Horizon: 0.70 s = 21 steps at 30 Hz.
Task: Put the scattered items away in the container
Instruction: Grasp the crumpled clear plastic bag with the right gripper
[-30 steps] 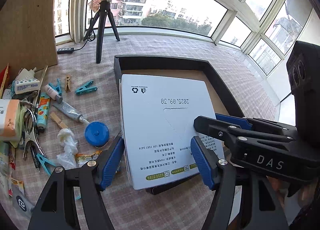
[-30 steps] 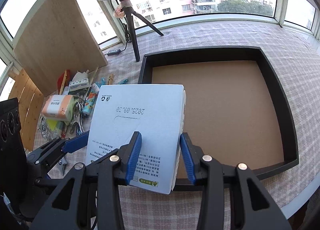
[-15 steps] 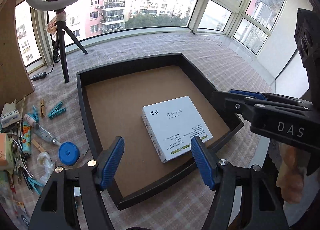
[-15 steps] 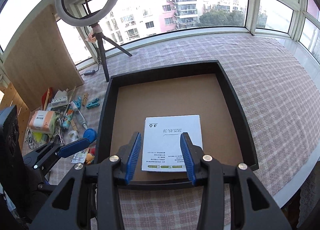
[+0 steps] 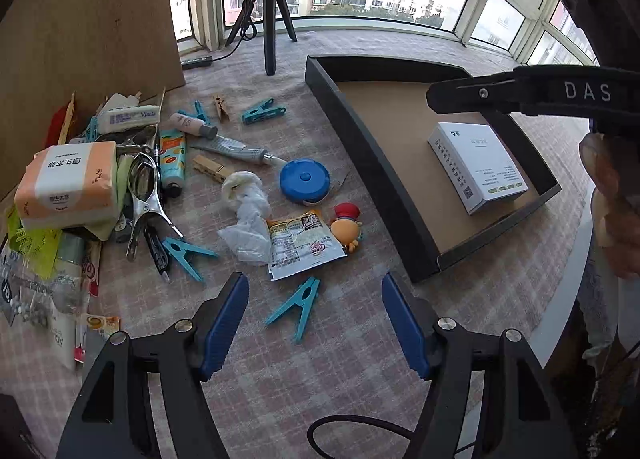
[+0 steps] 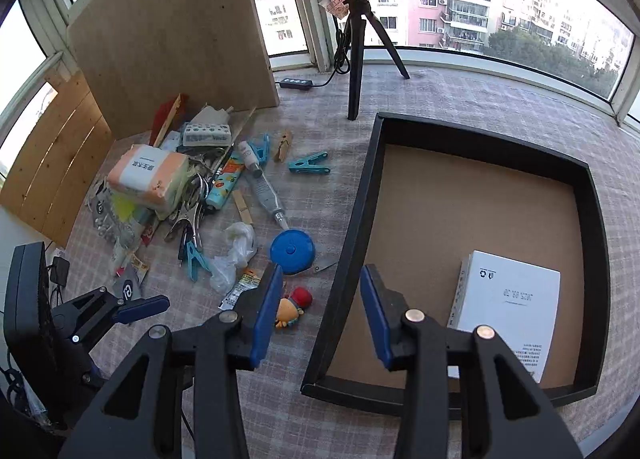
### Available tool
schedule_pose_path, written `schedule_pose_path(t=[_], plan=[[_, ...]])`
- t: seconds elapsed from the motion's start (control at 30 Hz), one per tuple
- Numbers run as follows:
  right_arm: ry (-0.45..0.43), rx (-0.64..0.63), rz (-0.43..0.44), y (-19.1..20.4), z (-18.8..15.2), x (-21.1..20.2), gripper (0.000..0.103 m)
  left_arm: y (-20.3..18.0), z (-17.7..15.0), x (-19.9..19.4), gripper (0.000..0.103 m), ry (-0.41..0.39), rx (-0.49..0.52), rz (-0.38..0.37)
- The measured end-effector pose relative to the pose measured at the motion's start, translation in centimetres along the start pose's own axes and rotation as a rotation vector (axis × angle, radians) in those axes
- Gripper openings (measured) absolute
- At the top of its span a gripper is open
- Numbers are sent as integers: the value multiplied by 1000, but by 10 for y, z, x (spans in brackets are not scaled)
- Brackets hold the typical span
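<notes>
The white box (image 6: 514,307) lies flat inside the black tray (image 6: 354,215), on its brown floor in the near right corner, close to the right and near walls. The rest of the scattered items lie on the checked cloth (image 5: 320,371) left of the tray: a round blue tape measure (image 5: 305,180) just beside the tray's left wall, a small orange toy figure (image 5: 347,228) and a printed sachet (image 5: 301,244) near it, crumpled white plastic (image 5: 248,219), several teal clothes pegs (image 5: 298,303), and farther left a heap topped by an orange tissue pack (image 5: 70,183). The left gripper (image 5: 314,319) hangs over the cloth with its blue pads wide apart and empty, a teal peg below the gap. The right gripper (image 6: 320,313) is likewise spread and empty, straddling the tray's left wall.
</notes>
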State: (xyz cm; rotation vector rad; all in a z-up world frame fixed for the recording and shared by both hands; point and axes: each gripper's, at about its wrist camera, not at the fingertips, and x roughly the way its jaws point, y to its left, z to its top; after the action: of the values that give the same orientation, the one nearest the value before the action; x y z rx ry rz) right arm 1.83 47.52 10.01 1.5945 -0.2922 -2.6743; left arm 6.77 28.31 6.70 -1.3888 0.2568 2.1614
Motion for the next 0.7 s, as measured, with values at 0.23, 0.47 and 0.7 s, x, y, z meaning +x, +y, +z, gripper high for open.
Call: schedule_pose_path(t=[0.23,0.47,0.7], plan=[[129,-64,31,40,16,64,40,17,-16,21,66,80,23,-4],[231,-34,103,70,28,113,40,9,-16,38,66,102,62,-41],[318,22,99,72,33,148,40,14,-17,52,63,102,24,-76]])
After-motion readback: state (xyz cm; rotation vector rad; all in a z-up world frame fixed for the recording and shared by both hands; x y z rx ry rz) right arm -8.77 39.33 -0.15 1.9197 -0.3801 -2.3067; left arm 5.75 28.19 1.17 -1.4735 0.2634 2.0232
